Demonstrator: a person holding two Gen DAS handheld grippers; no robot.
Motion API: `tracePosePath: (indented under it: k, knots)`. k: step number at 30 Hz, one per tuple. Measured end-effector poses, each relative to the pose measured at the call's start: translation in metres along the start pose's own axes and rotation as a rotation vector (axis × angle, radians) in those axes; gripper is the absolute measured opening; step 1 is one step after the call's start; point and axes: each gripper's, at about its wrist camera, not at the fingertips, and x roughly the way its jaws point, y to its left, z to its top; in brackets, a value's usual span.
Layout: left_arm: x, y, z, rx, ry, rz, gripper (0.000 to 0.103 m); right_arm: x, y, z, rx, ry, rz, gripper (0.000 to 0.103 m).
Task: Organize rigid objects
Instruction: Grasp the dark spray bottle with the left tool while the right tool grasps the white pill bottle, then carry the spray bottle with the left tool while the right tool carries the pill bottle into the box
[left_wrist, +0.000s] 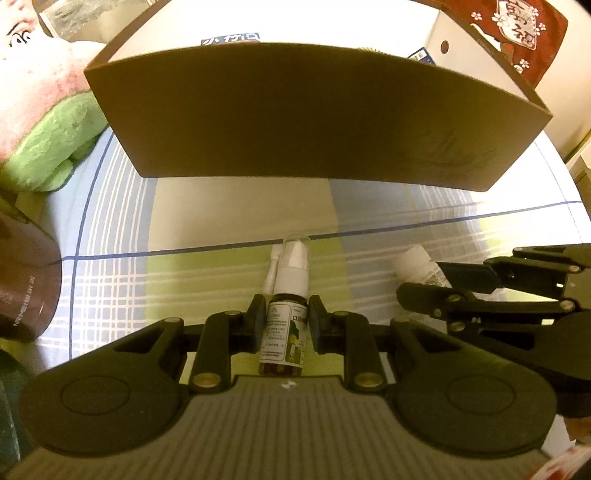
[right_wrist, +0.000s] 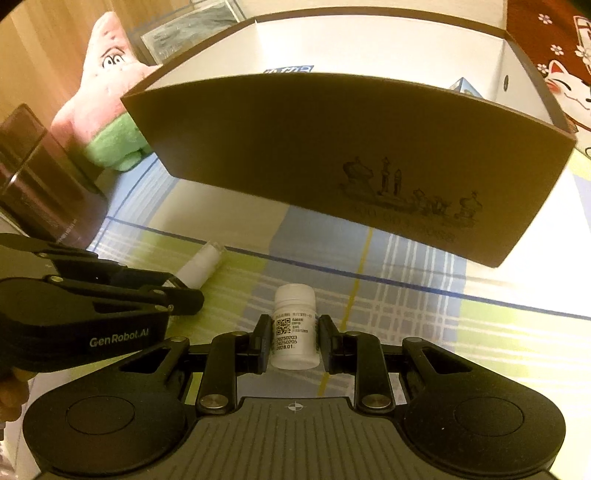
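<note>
Left wrist view: the amber spray bottle (left_wrist: 282, 328) sits clamped in your left tongs (left_wrist: 283, 325), low over the plaid sheet (left_wrist: 122, 280), the brown open box (left_wrist: 314, 122) just ahead. Your right tongs (right_wrist: 293, 341) are closed on the white pill bottle (right_wrist: 294, 332). Lift both clear of the box's near wall before easing forward, and keep the bottles apart.
</note>
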Motion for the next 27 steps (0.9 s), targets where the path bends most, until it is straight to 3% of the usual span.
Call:
tracePosePath:
  k: [15,27]
  knots:
    - [-0.067,0.003,0.007,-0.016,-0.123,-0.016,0.022,-0.073,-0.011,0.002,0.050,-0.114,0.054,0.027]
    - [-0.101,-0.007,0.041,0.013,-0.237,-0.018,0.022,-0.110,-0.016,0.043,0.040,-0.242,0.057,0.027]
